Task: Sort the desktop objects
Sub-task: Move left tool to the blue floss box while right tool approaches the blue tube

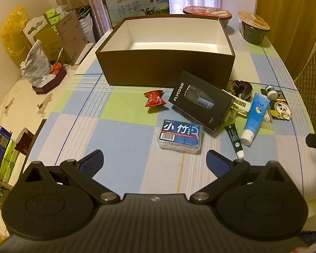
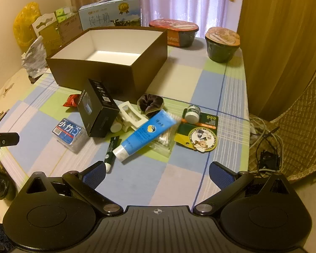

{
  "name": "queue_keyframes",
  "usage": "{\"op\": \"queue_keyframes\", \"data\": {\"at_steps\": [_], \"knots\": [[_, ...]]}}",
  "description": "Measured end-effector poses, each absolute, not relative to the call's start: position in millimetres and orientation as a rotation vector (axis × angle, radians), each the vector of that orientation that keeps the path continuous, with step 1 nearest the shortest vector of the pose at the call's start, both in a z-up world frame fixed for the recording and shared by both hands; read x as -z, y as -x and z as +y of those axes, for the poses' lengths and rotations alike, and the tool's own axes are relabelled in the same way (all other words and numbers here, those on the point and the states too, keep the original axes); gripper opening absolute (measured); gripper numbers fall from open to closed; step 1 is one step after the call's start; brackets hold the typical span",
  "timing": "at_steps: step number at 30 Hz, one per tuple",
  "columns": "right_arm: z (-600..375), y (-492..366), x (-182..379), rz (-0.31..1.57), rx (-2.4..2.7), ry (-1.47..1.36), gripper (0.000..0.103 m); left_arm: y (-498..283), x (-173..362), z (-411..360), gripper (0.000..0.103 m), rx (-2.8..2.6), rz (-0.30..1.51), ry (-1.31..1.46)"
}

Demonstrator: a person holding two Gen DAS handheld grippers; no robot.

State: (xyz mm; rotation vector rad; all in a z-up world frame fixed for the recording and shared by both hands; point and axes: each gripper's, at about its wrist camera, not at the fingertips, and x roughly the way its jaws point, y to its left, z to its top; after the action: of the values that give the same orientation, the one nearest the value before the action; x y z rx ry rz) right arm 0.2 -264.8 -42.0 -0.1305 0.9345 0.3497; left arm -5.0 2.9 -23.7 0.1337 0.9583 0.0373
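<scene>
black shaver box (image 1: 201, 100): "FLYCO" in white along the front edge; "FS899" small near the opposite corner, last digits uncertain.
blue floss-pick box (image 1: 180, 136): "小竹" in large white characters; barcode beneath, digits too small to read.
milk carton (image 1: 137, 2): "纯牛奶" in grey; gold medal seal above, text illegible.
blue tube (image 2: 144, 133): characters present, unreadable.

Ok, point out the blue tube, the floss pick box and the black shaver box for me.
blue tube (image 2: 144, 133), right wrist view, middle of its body.
floss pick box (image 1: 180, 133), left wrist view, on its blue label.
black shaver box (image 1: 201, 100), left wrist view, on its printed top face.
</scene>
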Motion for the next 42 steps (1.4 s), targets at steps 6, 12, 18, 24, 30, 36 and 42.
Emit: {"op": "queue_keyframes", "data": {"at_steps": [6, 12, 18, 24, 30, 36, 42], "knots": [[-263.5, -4.0, 43.6, 0.938, -0.348, 0.128, 0.101, 0.8, 26.2, 0.6, 0.102, -0.018, 0.966, -0.145], [-265.8, -7.1, 45.1, 0.943, -0.346, 0.124, 0.101, -3.0, 28.3, -2.5, 0.102, -0.005, 0.971, -0.151], [-270.4, -10.9, 47.4, 0.948, -0.338, 0.114, 0.101, -6.1, 30.5, -6.7, 0.102, 0.012, 0.968, -0.174], [-272.6, -14.4, 49.4, 0.946, -0.330, 0.107, 0.101, -11.7, 33.9, -5.6, 0.102, 0.019, 0.969, -0.174], [-274.3, -19.0, 54.9, 0.938, -0.311, 0.088, 0.101, -22.2, 42.6, 1.4, 0.102, 0.024, 0.973, -0.166], [-276.2, -23.7, 62.7, 0.935, -0.296, 0.067, 0.101, -32.2, 56.0, 6.2, 0.102, 0.064, 0.976, -0.165], [-279.3, -32.0, 71.9, 0.953, -0.281, 0.030, 0.101, -42.6, 76.7, 7.9, 0.102, 0.123, 0.992, -0.151]]}}
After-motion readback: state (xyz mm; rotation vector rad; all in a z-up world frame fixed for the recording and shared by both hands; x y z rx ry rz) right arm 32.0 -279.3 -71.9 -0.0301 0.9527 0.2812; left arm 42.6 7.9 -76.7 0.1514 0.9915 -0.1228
